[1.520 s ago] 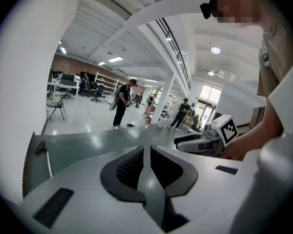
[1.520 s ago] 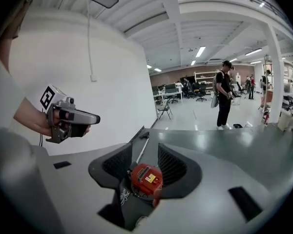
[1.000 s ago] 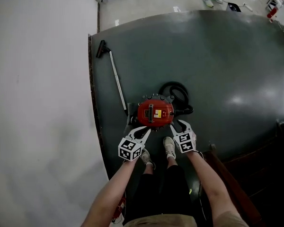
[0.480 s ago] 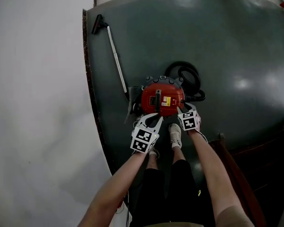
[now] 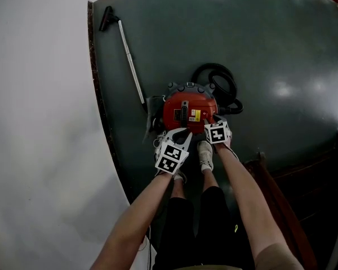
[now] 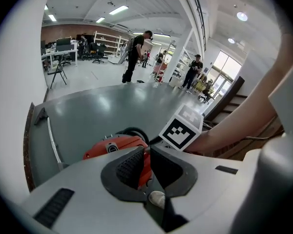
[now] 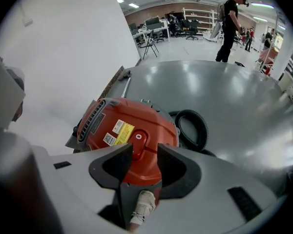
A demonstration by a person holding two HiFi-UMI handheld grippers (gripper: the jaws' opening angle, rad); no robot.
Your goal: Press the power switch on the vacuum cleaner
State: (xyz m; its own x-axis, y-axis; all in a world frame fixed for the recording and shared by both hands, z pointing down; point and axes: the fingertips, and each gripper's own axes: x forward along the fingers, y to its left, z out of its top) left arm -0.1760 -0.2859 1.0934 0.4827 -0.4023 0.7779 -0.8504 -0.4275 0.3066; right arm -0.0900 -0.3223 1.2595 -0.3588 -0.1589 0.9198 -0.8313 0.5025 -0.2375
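Vacuum (image 5: pixel 188 112) stands on the dark floor (image 5: pixel 281 49) just past my two grippers, the left gripper (image 5: pixel 182 134) at its near-left edge with jaws a sliver apart and empty, the right gripper (image 5: pixel 208 122) parted and empty over its red switch (image 7: pixel 138 139), hose (image 5: pixel 219 86) coiled behind, wand (image 5: pixel 129 61) far left.

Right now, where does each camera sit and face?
Head view: on the person's head, steeply down onto the vacuum cleaner; forearms, left gripper, right gripper show.
Left gripper view: on that gripper, across the vacuum cleaner; its jaws, right forearm show.
Right gripper view: on that gripper, down at the power switch; its jaws, a shoe show.
All three share the vacuum cleaner.
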